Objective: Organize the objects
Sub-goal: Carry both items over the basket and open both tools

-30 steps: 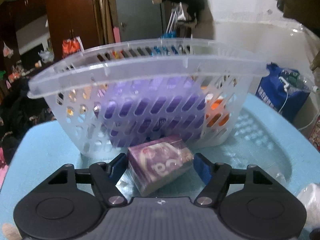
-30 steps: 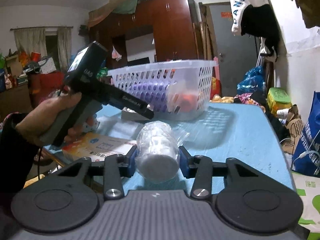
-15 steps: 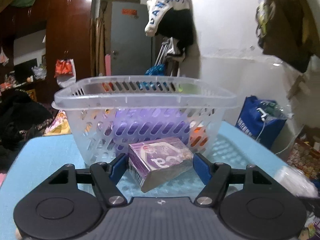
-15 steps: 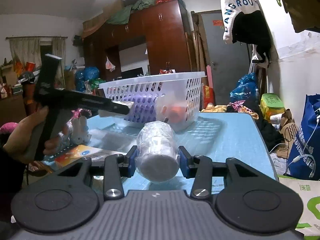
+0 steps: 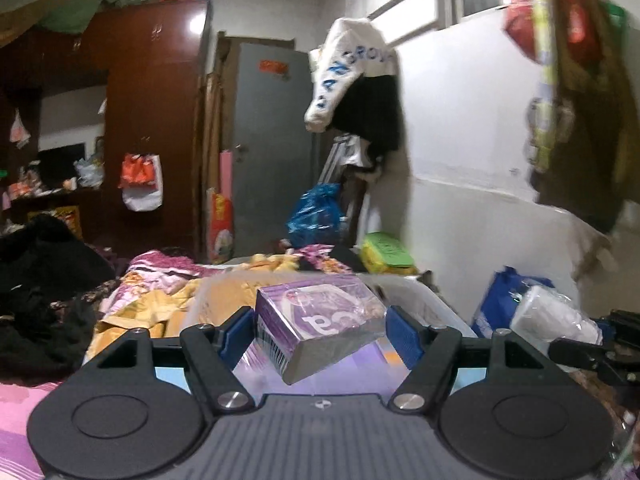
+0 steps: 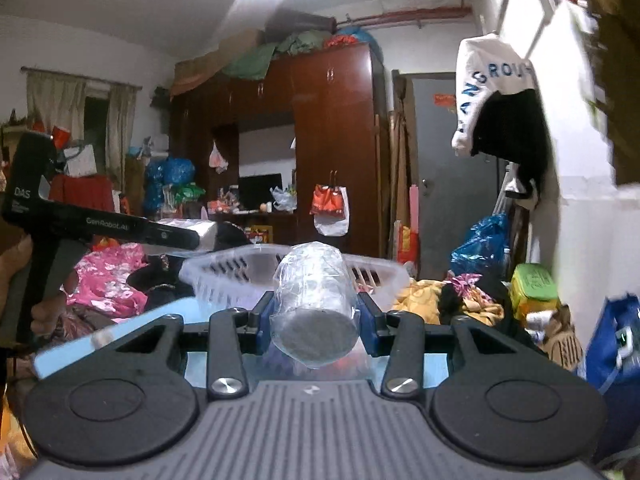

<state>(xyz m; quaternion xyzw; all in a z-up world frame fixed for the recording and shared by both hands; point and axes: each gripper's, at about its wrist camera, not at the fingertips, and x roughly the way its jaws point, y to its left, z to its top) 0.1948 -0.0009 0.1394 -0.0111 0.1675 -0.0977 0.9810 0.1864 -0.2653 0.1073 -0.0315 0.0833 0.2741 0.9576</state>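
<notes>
My left gripper [image 5: 320,336] is shut on a purple tissue pack [image 5: 320,322] and holds it raised above the clear plastic basket [image 5: 424,300], whose rim shows just behind and below. My right gripper [image 6: 316,312] is shut on a roll wrapped in clear plastic [image 6: 314,304], held above the blue table [image 6: 112,336] in front of the basket [image 6: 224,276]. The left gripper with its pack also shows in the right wrist view [image 6: 200,236], over the basket's left rim. The wrapped roll shows at the right of the left wrist view [image 5: 552,316].
Piled clothes [image 5: 160,280] lie beyond the table. A blue bag [image 6: 616,352] stands at the right by the white wall. A wardrobe [image 6: 332,140] and a grey door [image 5: 272,148] stand at the back.
Both grippers have risen with their loads. The left gripper went from table level in front of the basket to above its rim. The right gripper moved closer to the basket.
</notes>
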